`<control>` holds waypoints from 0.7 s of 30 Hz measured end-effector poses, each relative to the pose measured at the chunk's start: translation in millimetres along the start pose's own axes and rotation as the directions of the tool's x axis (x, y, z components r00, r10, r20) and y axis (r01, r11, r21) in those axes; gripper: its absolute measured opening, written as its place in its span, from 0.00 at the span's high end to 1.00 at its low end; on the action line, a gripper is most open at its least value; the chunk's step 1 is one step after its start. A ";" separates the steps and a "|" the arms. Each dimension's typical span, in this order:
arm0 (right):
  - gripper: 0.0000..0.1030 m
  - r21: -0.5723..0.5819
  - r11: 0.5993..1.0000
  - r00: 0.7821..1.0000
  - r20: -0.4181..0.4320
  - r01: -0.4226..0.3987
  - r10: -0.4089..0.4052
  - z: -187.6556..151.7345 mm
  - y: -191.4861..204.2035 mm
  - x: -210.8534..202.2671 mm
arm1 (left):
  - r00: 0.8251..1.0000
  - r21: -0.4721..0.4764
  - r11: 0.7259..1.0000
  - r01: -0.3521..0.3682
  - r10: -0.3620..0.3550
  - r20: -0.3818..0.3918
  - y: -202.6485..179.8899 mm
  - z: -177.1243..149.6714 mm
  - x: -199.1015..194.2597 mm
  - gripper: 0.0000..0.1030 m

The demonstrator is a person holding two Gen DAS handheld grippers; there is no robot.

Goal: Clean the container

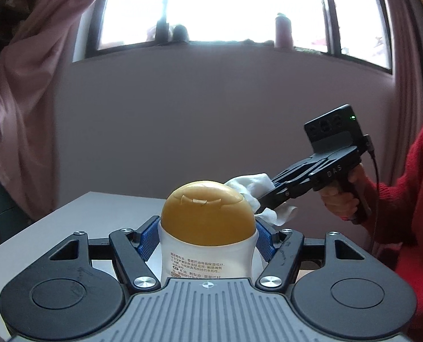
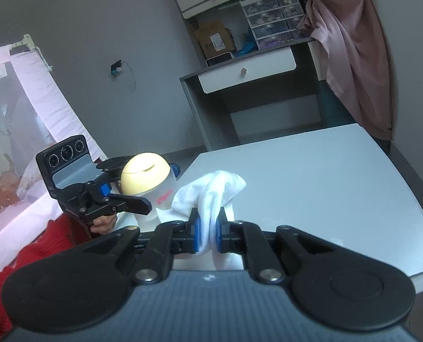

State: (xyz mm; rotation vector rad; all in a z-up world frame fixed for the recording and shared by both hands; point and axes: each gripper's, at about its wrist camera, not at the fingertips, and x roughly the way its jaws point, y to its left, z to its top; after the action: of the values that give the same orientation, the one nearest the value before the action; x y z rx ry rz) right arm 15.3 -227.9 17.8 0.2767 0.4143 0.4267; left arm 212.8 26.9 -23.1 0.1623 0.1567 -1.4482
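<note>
My left gripper is shut on a white bottle with a rounded yellow cap, held above the table. The bottle also shows in the right wrist view, its cap pointing up. My right gripper is shut on a crumpled white cloth. The cloth touches the right side of the cap in the left wrist view, with the right gripper just right of the bottle.
A grey table lies under both grippers. A wall with a window and a pink curtain stand behind. A desk with a drawer and shelves stands beyond the table.
</note>
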 end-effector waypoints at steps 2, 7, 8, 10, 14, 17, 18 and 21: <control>0.90 0.002 1.000 1.000 0.005 -0.005 0.005 -0.8 -2.3 -4.5 | 0.999 -0.002 0.999 -0.032 0.032 -0.009 -4.4 6.6 -0.9 0.34; 0.90 0.014 1.000 1.000 0.024 -0.018 0.018 -1.7 -10.0 -14.6 | 0.981 -0.036 0.981 -0.192 0.192 0.013 -17.9 19.4 -2.2 0.34; 0.90 0.015 1.000 0.999 0.027 -0.022 0.021 -2.1 -11.5 -16.0 | 0.973 -0.049 0.972 -0.228 0.229 0.012 -21.0 21.4 -1.5 0.34; 0.90 0.016 0.999 0.999 0.030 -0.030 0.029 -2.8 -14.3 -18.2 | 0.945 -0.085 0.941 -0.327 0.328 -0.005 -25.6 26.8 2.5 0.34; 0.90 0.011 0.998 0.998 0.029 -0.054 0.054 -4.3 -17.4 -20.6 | 0.879 -0.113 0.872 -0.475 0.466 -0.098 -35.6 39.7 15.6 0.34; 0.90 0.016 0.998 0.997 0.036 -0.069 0.068 -4.7 -20.4 -20.6 | 0.824 -0.139 0.814 -0.564 0.545 -0.152 -42.5 47.9 24.8 0.34; 0.90 0.017 0.997 0.997 0.037 -0.072 0.071 -5.0 -21.4 -20.1 | 0.803 -0.147 0.791 -0.594 0.571 -0.168 -44.1 50.7 26.8 0.34; 0.90 0.024 0.996 0.996 0.036 -0.082 0.081 -7.7 -23.9 -21.9 | 0.735 -0.162 0.719 -0.676 0.644 -0.210 -49.7 59.3 30.2 0.34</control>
State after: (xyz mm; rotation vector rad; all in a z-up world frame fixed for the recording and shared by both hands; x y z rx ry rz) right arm 1.9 -257.4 10.0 0.3256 0.3755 0.4962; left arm 167.4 -20.3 28.0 0.1123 0.3421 -0.6813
